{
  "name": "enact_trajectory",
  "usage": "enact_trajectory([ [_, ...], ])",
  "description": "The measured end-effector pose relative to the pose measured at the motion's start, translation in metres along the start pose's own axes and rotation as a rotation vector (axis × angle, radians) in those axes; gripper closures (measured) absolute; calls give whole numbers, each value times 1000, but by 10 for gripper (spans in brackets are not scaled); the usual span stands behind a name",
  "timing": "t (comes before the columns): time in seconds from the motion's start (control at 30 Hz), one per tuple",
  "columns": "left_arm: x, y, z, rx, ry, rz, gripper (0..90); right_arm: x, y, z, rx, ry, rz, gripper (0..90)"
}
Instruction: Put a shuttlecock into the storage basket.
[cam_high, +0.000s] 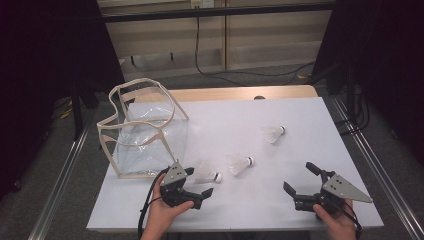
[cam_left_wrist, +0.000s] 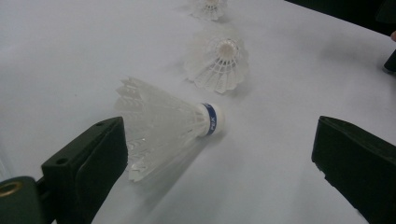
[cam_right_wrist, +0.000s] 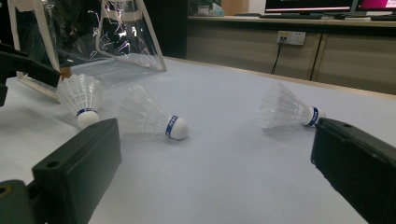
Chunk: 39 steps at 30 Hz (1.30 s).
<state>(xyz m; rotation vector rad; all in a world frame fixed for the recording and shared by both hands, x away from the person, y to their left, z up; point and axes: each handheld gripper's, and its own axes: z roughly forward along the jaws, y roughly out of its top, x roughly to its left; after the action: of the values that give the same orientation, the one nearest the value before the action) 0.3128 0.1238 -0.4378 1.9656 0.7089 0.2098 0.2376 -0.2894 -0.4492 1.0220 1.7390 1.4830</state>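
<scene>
Three white shuttlecocks with blue-banded cork tips lie on the white table top (cam_high: 260, 205). The nearest shuttlecock (cam_high: 207, 173) (cam_left_wrist: 163, 123) lies on its side between the jaws of my left gripper (cam_high: 198, 182) (cam_left_wrist: 219, 140), its feather skirt close to the left jaw. That gripper is open. The middle shuttlecock (cam_high: 240, 164) (cam_left_wrist: 217, 63) (cam_right_wrist: 149, 116) and the far shuttlecock (cam_high: 273, 133) (cam_right_wrist: 285, 109) lie beyond. My right gripper (cam_high: 301, 178) (cam_right_wrist: 215, 149) stands open at the front right with nothing between its jaws.
A clear plastic bag with cream trim (cam_high: 145, 130) (cam_right_wrist: 116, 42) stands open at the table's left, just behind the left gripper. Bare floor and metal rails flank the table. Cables run along the wall behind.
</scene>
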Motion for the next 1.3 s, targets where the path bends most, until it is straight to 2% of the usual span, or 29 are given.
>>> enact_trajectory([
  [0.2,1,2,1,0,1,-27,42,0,0,0,0,1,-2,15],
  [0.53,1,5,7,37,-4,-25,68,0,0,0,1,1,-3,15],
  [0.7,2,6,10,69,24,-20,92,0,0,0,3,4,-3,17],
  [1.0,4,9,17,89,25,-23,136,0,0,0,3,4,-4,18],
  [1.3,7,10,25,125,25,-42,192,0,0,0,4,7,-5,19],
])
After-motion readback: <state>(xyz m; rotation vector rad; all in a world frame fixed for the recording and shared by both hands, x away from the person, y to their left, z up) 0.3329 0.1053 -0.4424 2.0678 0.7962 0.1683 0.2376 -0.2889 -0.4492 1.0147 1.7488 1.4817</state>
